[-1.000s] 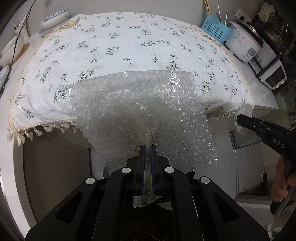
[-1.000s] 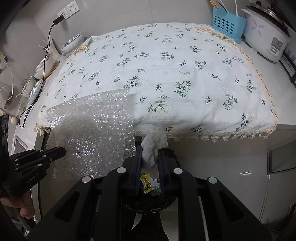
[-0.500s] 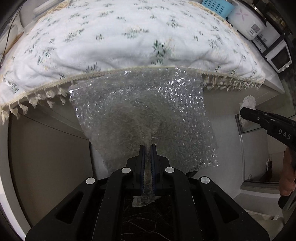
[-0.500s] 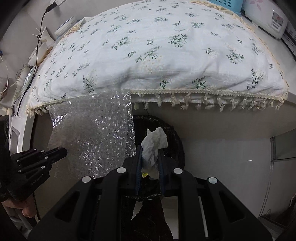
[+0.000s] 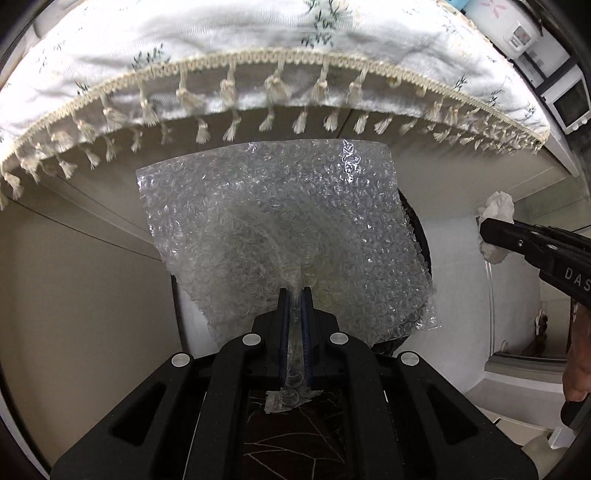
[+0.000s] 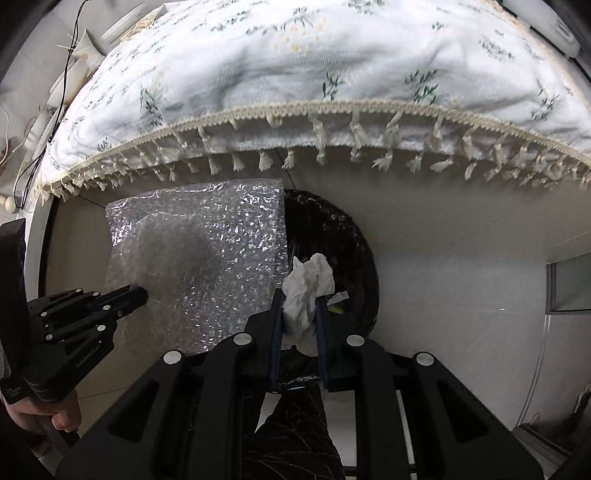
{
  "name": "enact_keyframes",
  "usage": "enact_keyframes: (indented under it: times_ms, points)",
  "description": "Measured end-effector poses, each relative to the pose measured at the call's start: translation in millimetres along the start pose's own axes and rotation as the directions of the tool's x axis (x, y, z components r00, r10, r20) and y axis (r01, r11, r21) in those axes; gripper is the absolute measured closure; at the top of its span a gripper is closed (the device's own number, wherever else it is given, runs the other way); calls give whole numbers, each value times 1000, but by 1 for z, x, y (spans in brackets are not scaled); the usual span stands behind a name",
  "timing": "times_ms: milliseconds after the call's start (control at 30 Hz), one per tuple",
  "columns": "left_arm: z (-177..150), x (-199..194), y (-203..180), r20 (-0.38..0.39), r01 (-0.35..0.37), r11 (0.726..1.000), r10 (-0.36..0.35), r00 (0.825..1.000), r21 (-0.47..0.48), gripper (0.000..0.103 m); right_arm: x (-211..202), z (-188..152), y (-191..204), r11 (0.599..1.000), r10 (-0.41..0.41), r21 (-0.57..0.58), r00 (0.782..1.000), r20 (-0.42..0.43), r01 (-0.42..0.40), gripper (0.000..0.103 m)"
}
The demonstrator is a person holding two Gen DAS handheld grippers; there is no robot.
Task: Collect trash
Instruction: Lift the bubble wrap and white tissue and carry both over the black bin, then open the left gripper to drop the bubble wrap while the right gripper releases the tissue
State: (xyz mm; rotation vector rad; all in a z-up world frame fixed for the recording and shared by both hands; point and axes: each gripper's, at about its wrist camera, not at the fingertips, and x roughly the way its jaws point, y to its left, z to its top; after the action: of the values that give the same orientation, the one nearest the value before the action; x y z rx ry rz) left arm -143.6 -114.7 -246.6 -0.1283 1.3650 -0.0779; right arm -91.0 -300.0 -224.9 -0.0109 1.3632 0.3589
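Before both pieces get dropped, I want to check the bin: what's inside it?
In the black-lined bin, a small white-and-green scrap shows beside the held tissue. The bubble wrap and tissue cover the rest, so its contents are mostly hidden.

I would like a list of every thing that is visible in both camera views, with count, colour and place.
bubble wrap: one sheet, clear, pinched in the left tool, below the table edge
crumpled tissue: one, white, clamped in the right tool
trash bin: one, black liner, under the table, behind the tissue
tablecloth: one, white with green sprigs, tasselled fringe, over the table
rice cooker: one, white, top right corner
left tool: one, black, shut
right tool: one, black, shut
hand: one, lower left, holding the left tool
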Motion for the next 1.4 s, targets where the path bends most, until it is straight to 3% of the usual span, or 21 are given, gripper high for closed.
enact_keyframes:
  times_ms: [333,500,667,1067,1400]
  points:
    - [-1,35,-11,-44,-37,998,39,998,41,97,14,-5,4,1000,-2,-6,1000,-31,2,88]
    - [6,36,-10,-40,-48,998,50,998,50,86,17,-7,7,1000,-5,-11,999,-38,4,88]
    - [16,23,-9,10,-50,999,50,999,9,56,19,-5,9,1000,-2,-19,999,-39,1,88]
    - [25,-17,12,119,-59,994,69,991,-92,6,29,12,30,997,22,-70,999,-40,-24,87]
    - [33,-30,28,135,-65,986,86,987,-152,6,40,23,49,992,30,-118,998,-51,-36,86]
